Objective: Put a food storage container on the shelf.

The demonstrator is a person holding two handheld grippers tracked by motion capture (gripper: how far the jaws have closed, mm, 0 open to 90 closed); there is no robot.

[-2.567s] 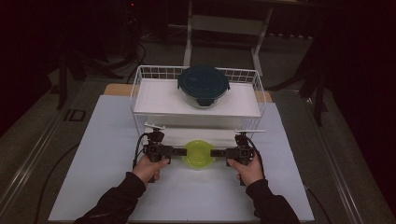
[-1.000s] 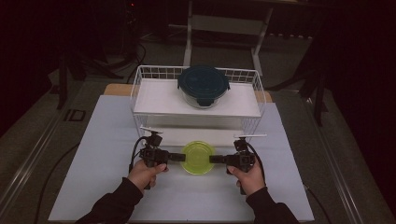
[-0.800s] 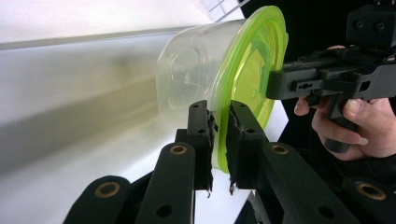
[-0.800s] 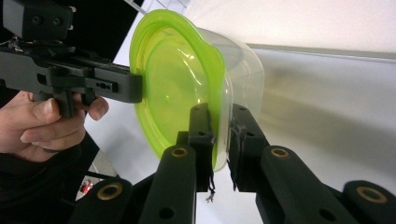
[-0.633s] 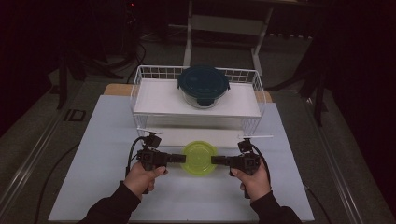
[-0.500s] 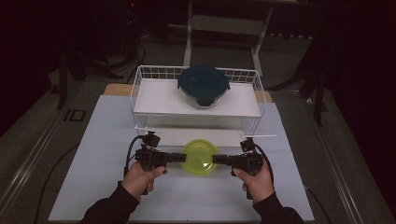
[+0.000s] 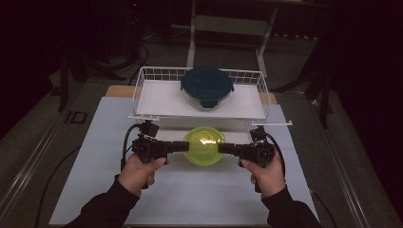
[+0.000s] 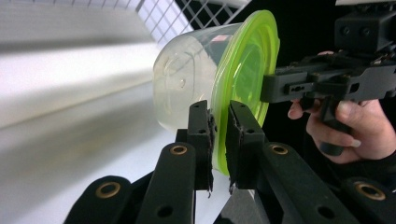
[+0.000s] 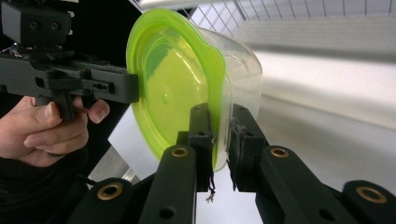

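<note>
White sheeting [image 7: 119,128] covered the table in a dark room, with a wire basket [image 7: 142,83] at its far edge holding a dark-lidded container [image 7: 206,85]. Just in front of the basket, a clear tub with a green lid [image 7: 204,145] hung between the two tools (clear of the sheet, lid up). The left gripper [image 8: 218,135] pinched the lid's rim on one side, and the right gripper [image 9: 219,135] pinched the opposite rim.

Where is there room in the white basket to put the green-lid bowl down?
In the basket, the white floor is bare left of the blue-lidded container and right of it, up to the wire walls. The middle is taken. The green-lidded bowl hangs between both grippers.
</note>
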